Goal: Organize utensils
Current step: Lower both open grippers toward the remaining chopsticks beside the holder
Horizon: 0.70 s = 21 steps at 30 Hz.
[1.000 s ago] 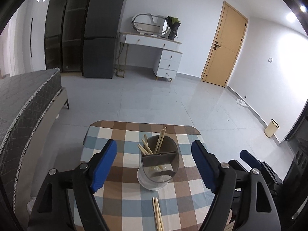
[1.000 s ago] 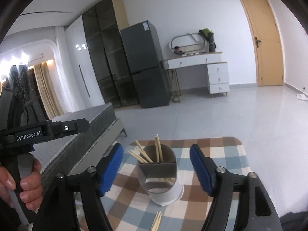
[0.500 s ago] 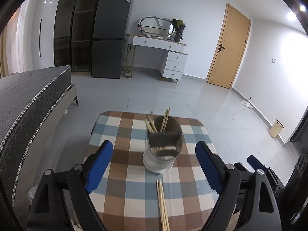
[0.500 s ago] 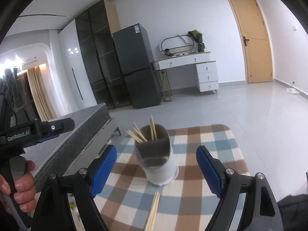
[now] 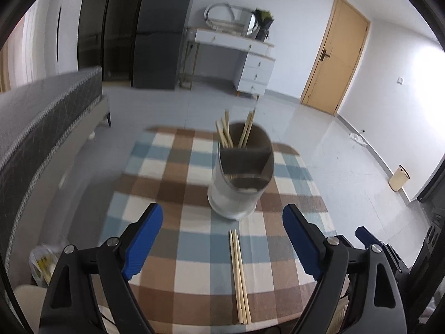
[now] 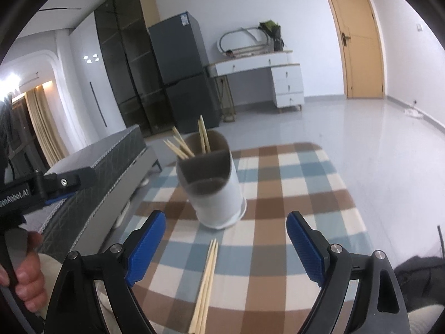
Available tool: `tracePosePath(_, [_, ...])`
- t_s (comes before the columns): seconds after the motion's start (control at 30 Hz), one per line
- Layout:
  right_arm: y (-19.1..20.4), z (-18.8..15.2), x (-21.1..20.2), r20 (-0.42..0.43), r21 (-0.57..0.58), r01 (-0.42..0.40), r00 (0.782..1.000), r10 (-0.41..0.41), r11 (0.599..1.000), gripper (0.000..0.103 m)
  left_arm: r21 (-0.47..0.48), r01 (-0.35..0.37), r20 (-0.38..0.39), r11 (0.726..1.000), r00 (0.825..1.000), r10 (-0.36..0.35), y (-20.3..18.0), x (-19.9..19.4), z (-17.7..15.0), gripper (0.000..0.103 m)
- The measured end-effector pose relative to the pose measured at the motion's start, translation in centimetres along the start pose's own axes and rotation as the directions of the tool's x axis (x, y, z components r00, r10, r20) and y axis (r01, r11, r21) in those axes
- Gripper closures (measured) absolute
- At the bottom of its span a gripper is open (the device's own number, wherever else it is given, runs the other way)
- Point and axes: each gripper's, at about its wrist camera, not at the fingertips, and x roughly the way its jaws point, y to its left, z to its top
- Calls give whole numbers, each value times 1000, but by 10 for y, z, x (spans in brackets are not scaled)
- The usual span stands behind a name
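Pale tiled floor [image 5: 319,144] surrounds a small worktop [image 5: 178,167] covered in a brown, blue and cream checked cloth; behind it stand a dark fridge [image 6: 180,78], a white dressing table [image 6: 267,66] and a yellow door [image 6: 358,36], with a grey quilted bed [image 5: 41,117] along one side.

Near the middle of the worktop stands a white cylindrical utensil holder [image 5: 239,178] with a grey divided insert. Several wooden chopsticks [image 5: 226,136] stand in its rear compartment, leaning against the rim with their tips above it. A further bundle of loose chopsticks [image 5: 239,267] lies flat on the cloth just on the near side of the holder, apart from it, running from close to its base toward the near edge of the worktop.

Left claw [image 5: 221,239]: blue pads spread wide, its jaws having just been opening, nothing gripped; the loose chopsticks lie on the cloth below the gap, untouched.

Right claw [image 6: 225,246]: likewise wide apart, jaws having just been opening, empty; the same bundle [image 6: 204,284] lies beneath and between the pads, clear of both. A person's hand [image 6: 27,275] on the left claw's handle shows at the left margin of the right wrist view.
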Motion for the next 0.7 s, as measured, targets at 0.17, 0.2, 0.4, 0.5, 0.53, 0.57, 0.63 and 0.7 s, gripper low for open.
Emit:
tracePosePath(0.17, [-6,-13,19,-85,11,12,996,-11,1000,14,1,-41,-42,999,998,41,4,28,-12,18])
tracePosePath(0.2, [-6,-16,24,-104,14,14,995,-13,1000,14,5,-48,-48,999,998,48,4,31,-15,18])
tracePosePath(0.4, [-8,-25,53,-201,15,50,978,-46,999,15,22,-89,-97,996,991,91,10,60,-30,18])
tracePosePath(0.5, [-10,-29,67,-239,26,55,970,-48,998,16,38,-112,-123,993,986,116,12,71,-33,18])
tracePosePath(0.53, [-9,-30,71,-248,25,60,967,-52,998,18,41,-120,-132,992,983,124,13,75,-33,18])
tracePosePath(0.57, [-10,-31,77,-265,24,66,962,-57,998,21,36,-117,-139,993,983,121,14,77,-32,18])
tracePosePath(0.63, [-12,-33,87,-294,33,65,954,-53,997,26,24,-113,-142,993,983,115,17,80,-31,18])
tracePosePath(0.7, [-15,-37,101,-339,48,71,939,-51,996,28,24,-125,-152,992,980,127,19,85,-30,18])
